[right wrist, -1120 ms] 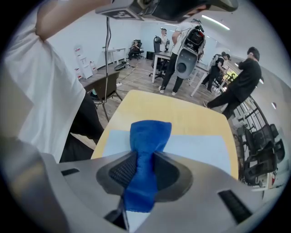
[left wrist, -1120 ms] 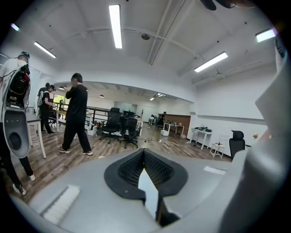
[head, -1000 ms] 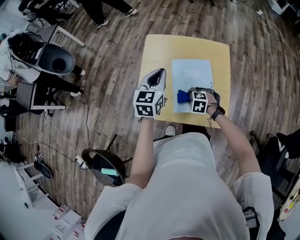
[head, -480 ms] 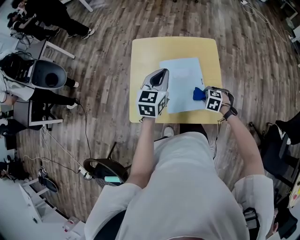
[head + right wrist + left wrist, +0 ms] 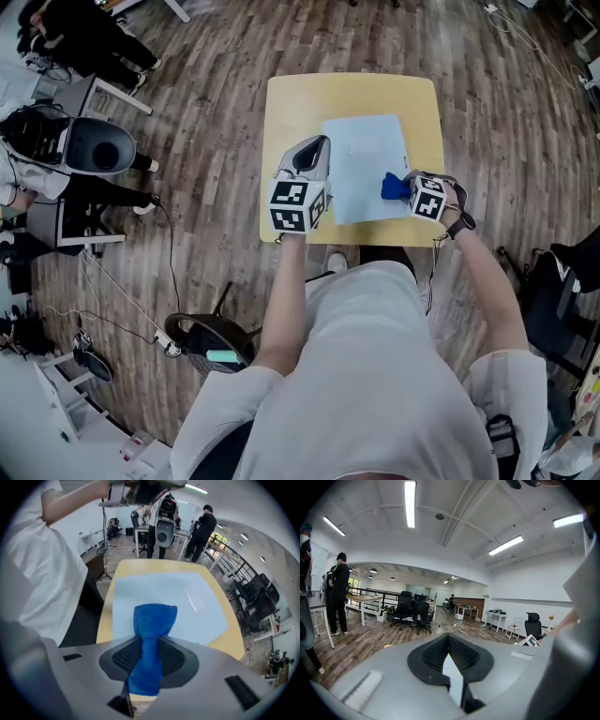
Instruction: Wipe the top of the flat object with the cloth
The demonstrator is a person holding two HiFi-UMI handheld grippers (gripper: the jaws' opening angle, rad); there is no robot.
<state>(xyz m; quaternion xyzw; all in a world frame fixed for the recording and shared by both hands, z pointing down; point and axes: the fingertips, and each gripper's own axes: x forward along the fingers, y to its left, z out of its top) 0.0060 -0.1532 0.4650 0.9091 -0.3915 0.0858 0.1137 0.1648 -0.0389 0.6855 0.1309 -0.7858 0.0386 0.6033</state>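
Note:
A pale blue flat sheet [image 5: 364, 159] lies on the small yellow table [image 5: 291, 108]; the right gripper view shows the sheet [image 5: 164, 597] spread out ahead of the jaws. My right gripper [image 5: 401, 186] is shut on a blue cloth [image 5: 393, 186], which rests on the sheet near its front right edge. The cloth [image 5: 151, 625] is bunched between the black pads. My left gripper [image 5: 315, 148] hovers by the sheet's left edge, jaws together and holding nothing. In its own view, the left gripper [image 5: 449, 640] points out across the room.
Several people stand around a desk [image 5: 112, 89] and a grey chair [image 5: 98, 145] at the left. A black stool [image 5: 211, 337] and cables [image 5: 122, 281] lie on the wooden floor near my left side. People and chairs [image 5: 164, 522] show beyond the table's far end.
The right gripper swept the cloth from the sheet's front left to its front right edge, then a touch back left. The left gripper has stayed by the sheet's left edge.

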